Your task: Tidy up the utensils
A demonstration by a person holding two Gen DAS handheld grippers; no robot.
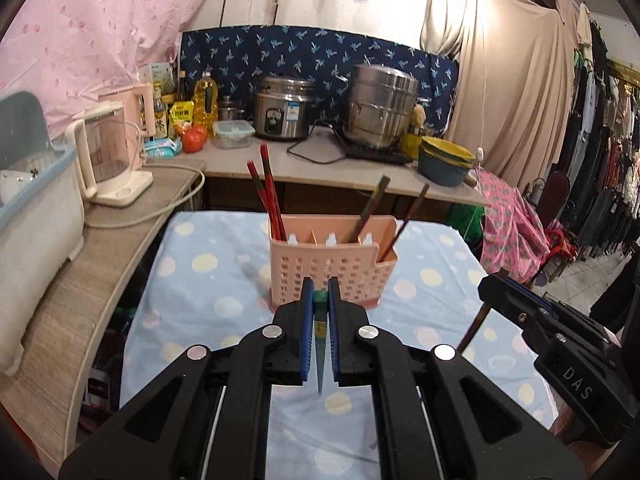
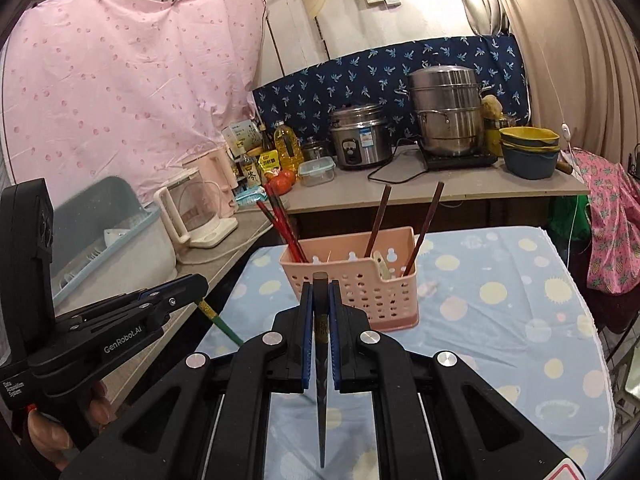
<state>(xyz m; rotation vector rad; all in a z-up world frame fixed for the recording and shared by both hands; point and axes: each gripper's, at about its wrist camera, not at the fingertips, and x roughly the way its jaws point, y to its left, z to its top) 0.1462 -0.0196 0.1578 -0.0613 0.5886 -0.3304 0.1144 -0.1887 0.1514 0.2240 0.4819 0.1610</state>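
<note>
Green-topped chopstick point(image 1: 319, 322): mid-length hidden between left tongs point(image 1: 319, 294) pads.
Dark chopstick point(image 2: 321, 380): upper length hidden between right tongs point(image 2: 320, 294) pads.
Pink basket point(image 1: 332, 264): lower front hidden behind left tongs; chopstick ends inside not visible.
Hand point(image 2: 52, 436) on left tongs: mostly hidden, cut by frame edge.
Labels on bottles point(image 2: 256, 164) at back of bench: too small to read.

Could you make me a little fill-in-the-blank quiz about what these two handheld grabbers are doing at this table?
1. Each gripper's jaws are closed on a single ____.
2. The left gripper holds one with a ____ end.
3. The pink basket stands on a blue cloth dotted with pale ____.
4. The chopsticks leaning at the basket's left end are ____.

Missing words: chopstick; green; circles; red
</note>
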